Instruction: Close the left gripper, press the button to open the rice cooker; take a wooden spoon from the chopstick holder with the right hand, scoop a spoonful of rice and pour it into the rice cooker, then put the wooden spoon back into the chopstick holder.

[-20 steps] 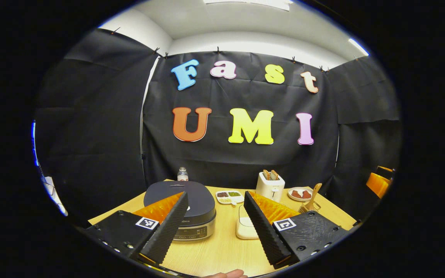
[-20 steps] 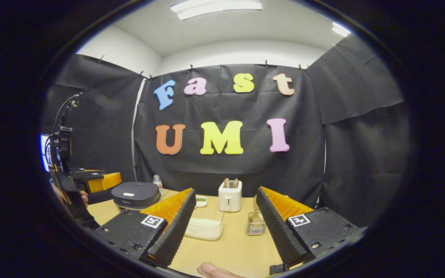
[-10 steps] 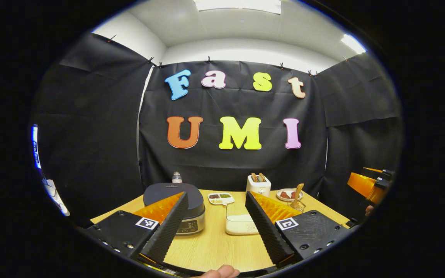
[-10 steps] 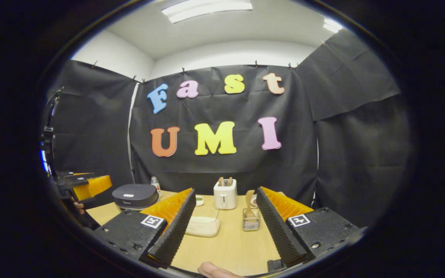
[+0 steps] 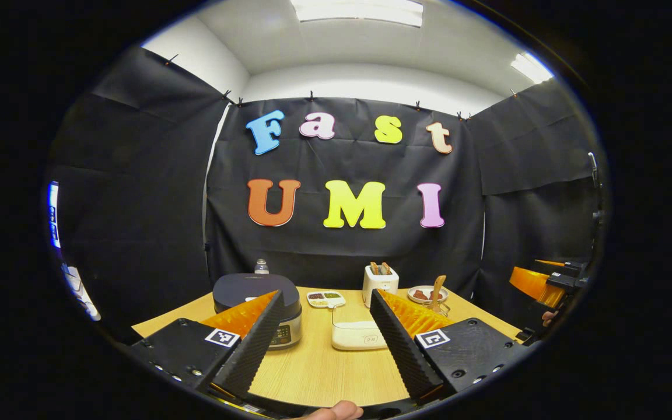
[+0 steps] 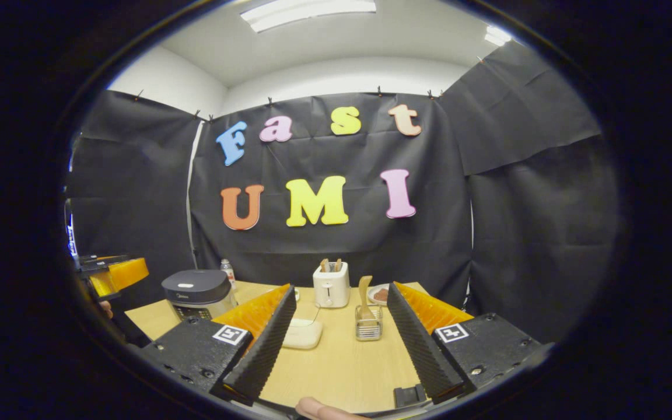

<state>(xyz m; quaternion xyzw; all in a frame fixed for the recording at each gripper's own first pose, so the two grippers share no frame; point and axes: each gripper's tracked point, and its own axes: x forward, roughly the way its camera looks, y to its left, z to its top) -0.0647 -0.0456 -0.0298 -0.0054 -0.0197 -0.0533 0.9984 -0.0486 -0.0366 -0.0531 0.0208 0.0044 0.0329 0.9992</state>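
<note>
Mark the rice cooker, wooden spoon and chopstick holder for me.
rice cooker (image 6: pixel 196 286), right gripper view, on its closed lid.
wooden spoon (image 6: pixel 364 287), right gripper view, on its upper end.
chopstick holder (image 6: pixel 367 330), right gripper view, on its front wall.

The surface (image 5: pixel 318 373) is pale wood grain with a smooth, faintly satin finish. The rice cooker (image 5: pixel 254 290) has a matt dark plastic lid and a shinier metallic band around its body (image 6: pixel 199 308). The wooden spoon (image 6: pixel 364 290) looks like bare, unvarnished wood, standing in a chopstick holder (image 6: pixel 367 330) of thin bright metal wire. The toaster (image 6: pixel 331 286) is smooth white plastic. The lidded box (image 5: pixel 358 336) is glossy off-white plastic. Each hand-held gripper (image 5: pixel 324 338) (image 6: pixel 340 341) has finely ribbed, matt fingers (image 5: pixel 397 344) on matt plastic bodies.
</note>
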